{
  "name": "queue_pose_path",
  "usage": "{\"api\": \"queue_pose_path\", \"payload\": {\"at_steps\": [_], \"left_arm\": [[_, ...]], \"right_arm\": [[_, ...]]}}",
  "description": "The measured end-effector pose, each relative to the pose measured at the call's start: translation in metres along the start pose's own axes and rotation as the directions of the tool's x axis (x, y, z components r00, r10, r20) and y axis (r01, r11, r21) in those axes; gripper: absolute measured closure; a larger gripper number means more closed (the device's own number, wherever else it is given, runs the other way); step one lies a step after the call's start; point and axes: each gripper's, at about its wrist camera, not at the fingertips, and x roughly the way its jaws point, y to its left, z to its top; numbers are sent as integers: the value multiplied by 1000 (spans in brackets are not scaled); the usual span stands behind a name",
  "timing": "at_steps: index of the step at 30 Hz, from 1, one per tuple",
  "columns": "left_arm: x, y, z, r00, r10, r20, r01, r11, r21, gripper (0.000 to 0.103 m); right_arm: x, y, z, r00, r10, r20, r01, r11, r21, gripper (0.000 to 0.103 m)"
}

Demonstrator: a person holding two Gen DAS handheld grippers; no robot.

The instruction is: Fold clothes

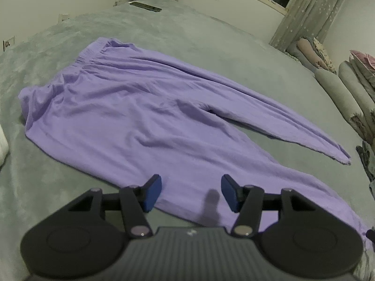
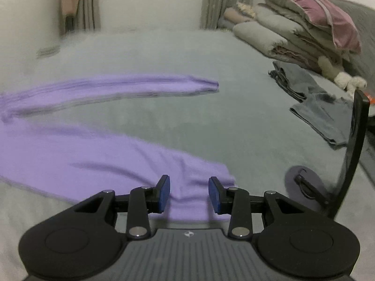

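Note:
A pair of lilac trousers [image 1: 131,107] lies spread flat on the grey bed cover [image 1: 211,46], waistband at the far left, both legs running toward the right. My left gripper [image 1: 191,193] hovers above the thigh of the near leg with its blue pads apart and nothing pinched between them. In the right wrist view the same trousers [image 2: 77,154] show their two legs, the far one [image 2: 145,85] stretched out and the near one ending in a rumpled cuff. Over that cuff hangs my right gripper [image 2: 189,195], jaws apart, with cloth below the pads but not clamped.
Stacked pillows and folded quilts [image 2: 300,28] line the right side of the bed. Folded grey clothes [image 2: 323,107] lie in front of them. A black stand with a round base [image 2: 304,182] rises at the near right. A dark remote [image 1: 146,6] rests at the bed's far edge.

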Motion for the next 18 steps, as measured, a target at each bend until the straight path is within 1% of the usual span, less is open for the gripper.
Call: {"api": "queue_pose_path", "payload": {"at_steps": [2, 4, 8, 10, 12, 13, 14, 15, 16, 18], "left_arm": [[0, 2, 0, 1000, -5, -1, 5, 1000, -11, 49], [0, 1, 0, 1000, -4, -1, 4, 1000, -10, 49], [0, 1, 0, 1000, -4, 1, 4, 1000, -12, 49], [0, 1, 0, 1000, -5, 1, 5, 1000, -13, 49], [0, 1, 0, 1000, -5, 2, 5, 1000, -14, 49], [-1, 1, 0, 1000, -6, 3, 6, 1000, -14, 49], [-1, 1, 0, 1000, -6, 3, 6, 1000, -15, 49], [-1, 1, 0, 1000, -6, 3, 6, 1000, -16, 49], [-1, 1, 0, 1000, -6, 4, 6, 1000, -16, 49], [-1, 1, 0, 1000, -7, 5, 7, 1000, -17, 49]], "right_arm": [[7, -6, 2, 999, -33, 16, 33, 999, 25, 68], [16, -13, 4, 995, -99, 23, 98, 994, 50, 68], [31, -38, 10, 995, -104, 2, 102, 978, 181, 68], [42, -40, 12, 996, -85, -22, 87, 978, 188, 68], [47, -31, 12, 997, -64, -51, 71, 986, 151, 76], [49, -27, 11, 996, -56, -62, 64, 989, 132, 78], [49, -23, 10, 996, -55, -63, 61, 992, 107, 85], [48, -20, 9, 997, -51, -62, 56, 994, 90, 95], [46, -19, 9, 998, -45, -52, 49, 995, 92, 97], [42, -19, 10, 998, -68, -3, 68, 995, 80, 98]]}}
